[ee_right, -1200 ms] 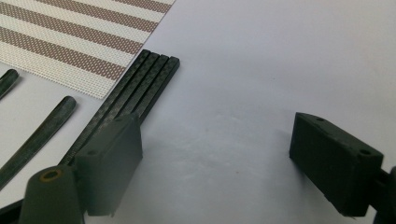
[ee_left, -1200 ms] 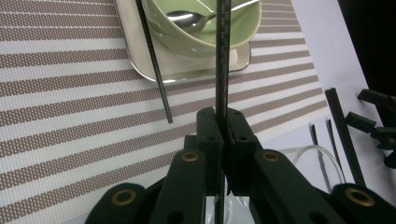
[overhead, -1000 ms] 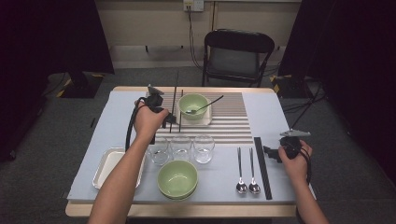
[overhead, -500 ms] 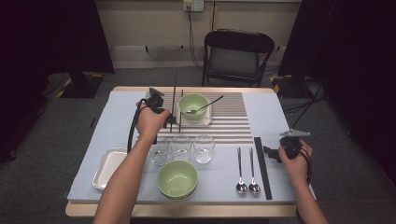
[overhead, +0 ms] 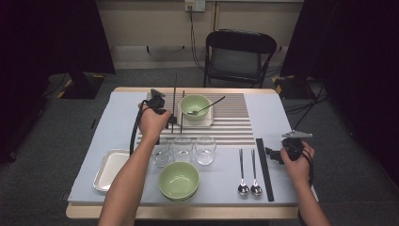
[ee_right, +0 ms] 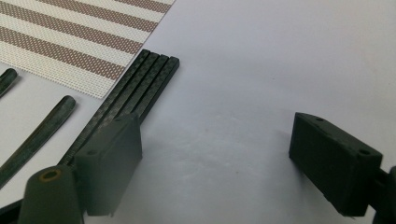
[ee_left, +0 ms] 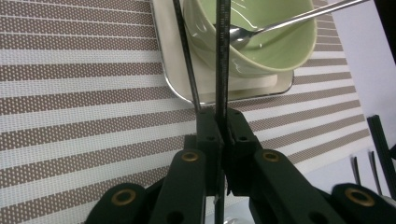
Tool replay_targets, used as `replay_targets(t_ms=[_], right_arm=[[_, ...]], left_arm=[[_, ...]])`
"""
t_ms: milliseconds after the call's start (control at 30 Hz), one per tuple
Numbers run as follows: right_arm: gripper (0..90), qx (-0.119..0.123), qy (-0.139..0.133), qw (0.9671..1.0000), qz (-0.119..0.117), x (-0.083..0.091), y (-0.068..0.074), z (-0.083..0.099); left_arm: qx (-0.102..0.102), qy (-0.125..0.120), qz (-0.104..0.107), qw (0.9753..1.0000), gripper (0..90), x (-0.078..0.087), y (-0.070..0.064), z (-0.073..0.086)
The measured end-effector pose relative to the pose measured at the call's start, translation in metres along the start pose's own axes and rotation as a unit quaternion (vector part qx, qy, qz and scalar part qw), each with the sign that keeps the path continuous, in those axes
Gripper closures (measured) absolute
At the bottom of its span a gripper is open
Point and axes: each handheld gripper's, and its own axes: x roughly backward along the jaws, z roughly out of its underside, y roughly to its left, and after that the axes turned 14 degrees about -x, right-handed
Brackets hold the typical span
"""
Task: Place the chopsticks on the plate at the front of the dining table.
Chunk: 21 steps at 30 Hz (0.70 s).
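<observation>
Left gripper [ee_left: 223, 133]: jaws clamped on one black chopstick [ee_left: 222, 60], which runs forward over the green bowl [ee_left: 275, 46]; a second chopstick [ee_left: 187, 56] lies just beside it. Right gripper [ee_right: 215, 163]: jaws wide, nothing held, beside a chopstick bundle [ee_right: 135, 91]. Counted: two green bowls, three glasses [overhead: 183, 149], two spoons [overhead: 249, 172]. No legible writing.

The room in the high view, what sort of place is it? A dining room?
More likely a recording studio or lab: dark curtains hang on both sides, a folding chair stands alone, and the table holds a rehearsed place setting of bowls, glasses and spoons.
</observation>
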Motion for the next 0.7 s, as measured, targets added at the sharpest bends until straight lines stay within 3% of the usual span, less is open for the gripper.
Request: replay_targets(t_ms=[400,700], right_arm=[[16.4,-0.001,0.000,1.0000,0.000,0.0000,-0.0001,0.0000],[16.4,0.000,0.000,1.0000,0.000,0.0000,0.0000,0.0000]], left_arm=[[0.004,-0.006,-0.014,0.9999,86.4,-0.0091,-0.0011,-0.0013],[0.013,-0.001,-0.023,0.9997,86.4,-0.0087,0.0072,0.0006]])
